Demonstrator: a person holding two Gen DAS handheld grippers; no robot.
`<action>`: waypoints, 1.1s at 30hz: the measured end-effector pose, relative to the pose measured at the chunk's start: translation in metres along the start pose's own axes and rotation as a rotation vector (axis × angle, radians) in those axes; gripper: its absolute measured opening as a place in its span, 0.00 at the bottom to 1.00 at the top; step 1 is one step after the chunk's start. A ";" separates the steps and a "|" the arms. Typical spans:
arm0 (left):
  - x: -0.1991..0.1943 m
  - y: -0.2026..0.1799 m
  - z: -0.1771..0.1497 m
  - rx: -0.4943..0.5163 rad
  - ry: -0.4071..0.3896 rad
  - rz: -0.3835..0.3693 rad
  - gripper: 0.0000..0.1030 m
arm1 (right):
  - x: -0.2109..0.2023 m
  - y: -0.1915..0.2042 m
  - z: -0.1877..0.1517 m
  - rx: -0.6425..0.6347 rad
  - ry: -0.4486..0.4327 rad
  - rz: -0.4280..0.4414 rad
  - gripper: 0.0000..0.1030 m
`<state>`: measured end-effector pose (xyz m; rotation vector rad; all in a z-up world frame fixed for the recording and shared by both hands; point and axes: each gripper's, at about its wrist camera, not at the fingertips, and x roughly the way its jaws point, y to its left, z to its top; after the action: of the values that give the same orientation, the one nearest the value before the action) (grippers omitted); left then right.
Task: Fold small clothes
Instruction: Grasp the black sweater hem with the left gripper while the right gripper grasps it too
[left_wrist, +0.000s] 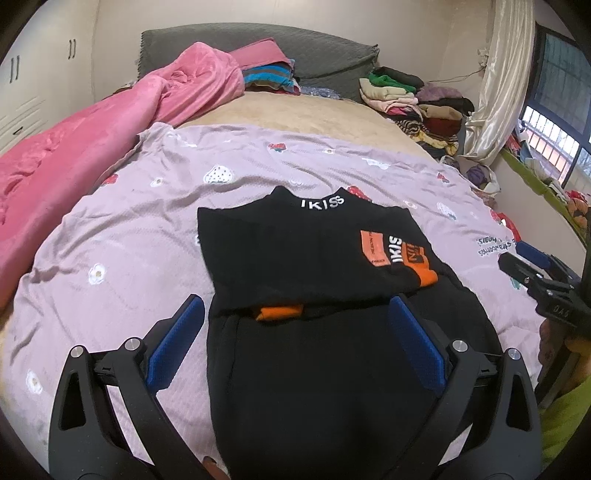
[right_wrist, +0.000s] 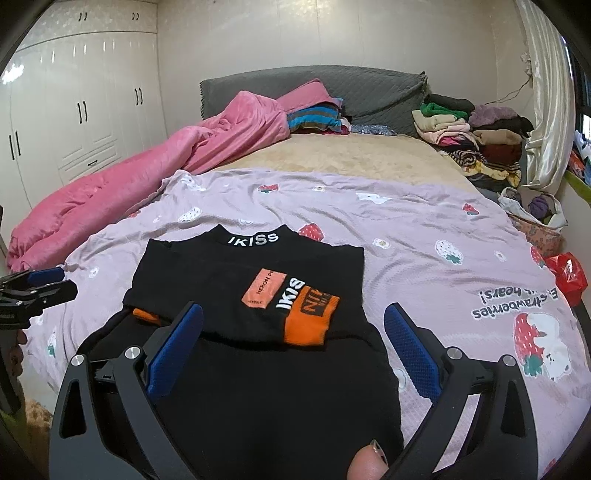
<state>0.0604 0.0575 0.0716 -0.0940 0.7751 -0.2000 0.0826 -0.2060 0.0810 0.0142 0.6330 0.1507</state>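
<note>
One black knit top with orange cuffs (left_wrist: 314, 258), sleeves folded in, on lilac strawberry-print sheet (left_wrist: 110, 229); two blue-padded grippers, left (left_wrist: 295, 336) and right (right_wrist: 293, 341), both spread apart, empty.

Both cameras sit low at the foot of the bed (left_wrist: 280, 110), looking along it toward the grey headboard (right_wrist: 369, 88). The left wrist view rides above the left claw (left_wrist: 295, 314), close over the black top (left_wrist: 314, 251), and catches the right claw (left_wrist: 524, 264) at its right edge. The right wrist view, over the right claw (right_wrist: 293, 321), looks from slightly further right and shows the left claw (right_wrist: 55, 282) at its left edge. Both share the top, the lilac strawberry sheet (right_wrist: 406, 229) and the pink blanket (left_wrist: 92, 147)
</note>
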 end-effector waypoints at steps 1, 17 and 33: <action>-0.002 0.000 -0.002 0.001 0.001 0.007 0.91 | -0.003 -0.001 -0.002 -0.003 0.001 -0.004 0.95; -0.026 0.019 -0.031 -0.049 0.020 0.074 0.91 | -0.030 -0.017 -0.025 0.000 0.002 -0.006 0.95; -0.033 0.040 -0.073 -0.091 0.105 0.102 0.91 | -0.041 -0.017 -0.048 -0.034 0.041 0.011 0.95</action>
<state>-0.0086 0.1026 0.0361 -0.1303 0.8911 -0.0731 0.0244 -0.2307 0.0653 -0.0180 0.6711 0.1724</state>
